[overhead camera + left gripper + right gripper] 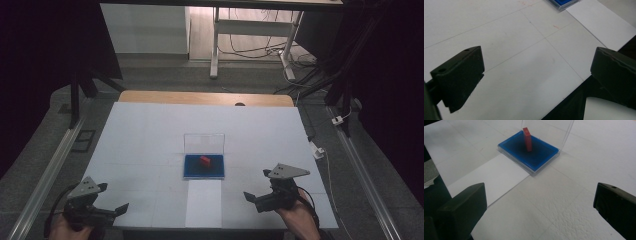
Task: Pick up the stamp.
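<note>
On table centre: one blue tray | one red block | two grippers apart

A white table was seen from above, with a blue tray placed near its middle, well ahead of both sets of fingers. A small red block was set on the tray, and a clear lid was stood upright at the tray's far edge. A white sheet was laid between the two grippers, touching the tray's near edge. The left gripper was held at the near left corner, jaws apart. The right gripper was held near the right edge, jaws apart, nothing between them.
</note>
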A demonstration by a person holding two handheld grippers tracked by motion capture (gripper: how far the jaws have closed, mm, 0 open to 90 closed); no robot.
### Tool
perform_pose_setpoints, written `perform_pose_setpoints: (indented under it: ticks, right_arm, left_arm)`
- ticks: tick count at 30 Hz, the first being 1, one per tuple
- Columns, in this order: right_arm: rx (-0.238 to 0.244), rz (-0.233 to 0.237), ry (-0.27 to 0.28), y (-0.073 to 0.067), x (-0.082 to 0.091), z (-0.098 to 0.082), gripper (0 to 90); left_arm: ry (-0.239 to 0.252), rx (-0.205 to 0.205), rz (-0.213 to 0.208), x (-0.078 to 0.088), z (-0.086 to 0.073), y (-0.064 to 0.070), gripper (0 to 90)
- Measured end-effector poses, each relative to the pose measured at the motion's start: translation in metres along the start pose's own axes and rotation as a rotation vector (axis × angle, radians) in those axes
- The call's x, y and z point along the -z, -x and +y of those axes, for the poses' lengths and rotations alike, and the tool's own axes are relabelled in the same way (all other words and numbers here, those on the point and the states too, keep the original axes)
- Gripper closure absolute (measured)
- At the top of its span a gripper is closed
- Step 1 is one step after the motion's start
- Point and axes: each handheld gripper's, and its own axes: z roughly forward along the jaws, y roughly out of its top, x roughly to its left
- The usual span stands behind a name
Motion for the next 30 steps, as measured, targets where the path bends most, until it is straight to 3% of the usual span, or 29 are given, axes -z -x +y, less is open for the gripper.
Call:
perform_pose_setpoints:
  ticks: [15,30]
  right_arm:
    - [0.016,0.061,-0.018,-0.008,-0.024,0.02,0.0]
    - [0.007,0.075,-0.035,-0.011,-0.047,0.037,0.0]
  left_arm:
    - [-0.008,0.002,-0.011,-0.001,0.0,-0.001,0.0]
    - [-0.012,0.005,-0.014,-0.002,0.0,-0.002,0.0]
